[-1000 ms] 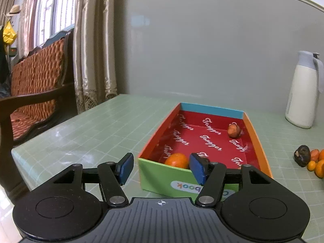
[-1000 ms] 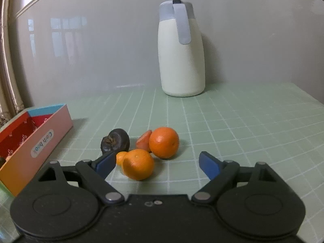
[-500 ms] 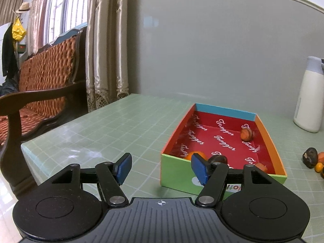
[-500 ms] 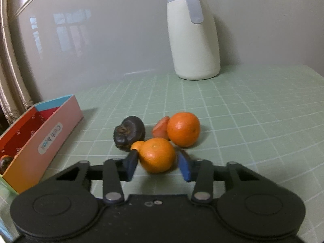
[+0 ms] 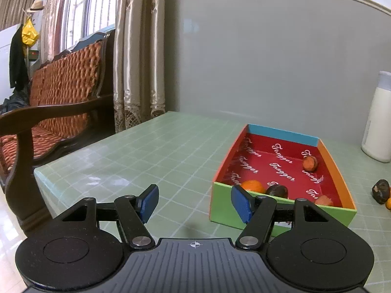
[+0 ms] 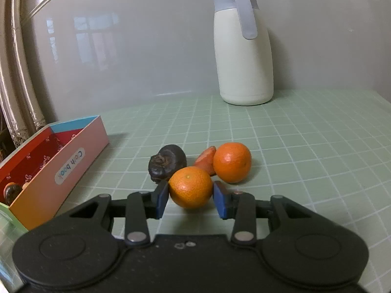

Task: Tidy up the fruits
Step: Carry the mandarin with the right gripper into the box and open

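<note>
My right gripper point(image 6: 190, 191) is shut on a small orange point(image 6: 190, 186), its blue pads pressing both sides, low over the green tiled table. Just behind it lie a dark wrinkled fruit point(image 6: 168, 166), a reddish fruit piece point(image 6: 206, 161) and a second orange point(image 6: 232, 162). The colourful box point(image 6: 70, 161) stands to the left. In the left wrist view the box point(image 5: 220, 207) holds an orange point(image 5: 253, 186), a dark fruit point(image 5: 277, 191), a brown-orange fruit point(image 5: 309, 163) and a red piece point(image 5: 323, 200). My left gripper point(image 5: 194, 195) is open and holds nothing, just short of the box's near left corner.
A white jug with a grey lid point(image 6: 244, 48) stands at the back by the wall. A wooden bench with an orange cushion point(image 5: 48, 112) and curtains point(image 5: 136, 61) are left of the table's edge point(image 5: 39, 173). Bare tiles stretch right of the fruit.
The right jaws have closed from wide open onto the small orange. The left gripper has drifted left, so the box now sits further right in its view.
</note>
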